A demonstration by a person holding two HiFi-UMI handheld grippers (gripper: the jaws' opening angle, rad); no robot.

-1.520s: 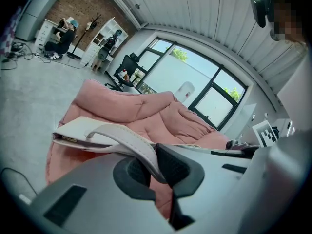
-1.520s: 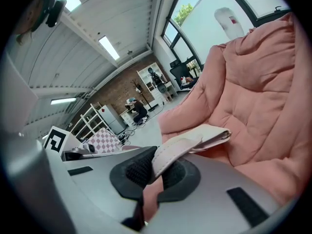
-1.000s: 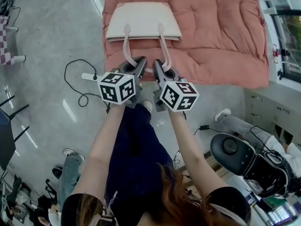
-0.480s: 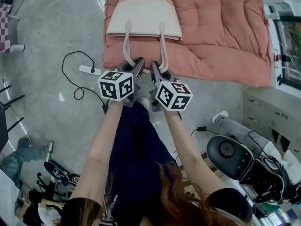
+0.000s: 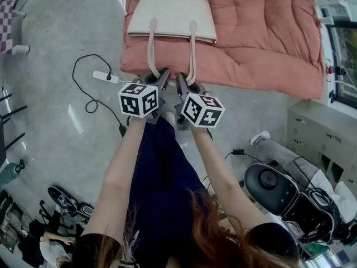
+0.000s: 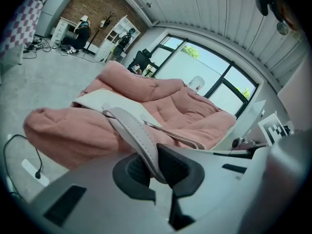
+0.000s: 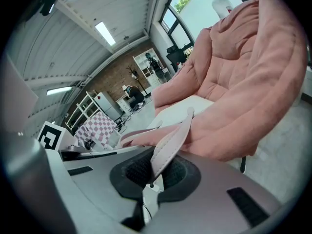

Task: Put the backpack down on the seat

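While bag (image 5: 170, 14) lies flat on pink seat (image 5: 262, 32), left gripper (image 5: 164, 73) pinches left strap (image 5: 149, 44), right gripper (image 5: 180, 78) pinches right strap (image 5: 192, 44), both side by side at seat edge.

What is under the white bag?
The cream leather-look bag lies flat on a pink quilted cushion seat, which shows all around it. The patch of cushion right under the bag is covered, so anything tucked there cannot be seen.

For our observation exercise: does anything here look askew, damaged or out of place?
Nothing damaged or spilled. The bag lies flat on the seat, its straps stretched over the front edge, pinched by the left gripper and right gripper. A corded power strip lies loose on the floor.
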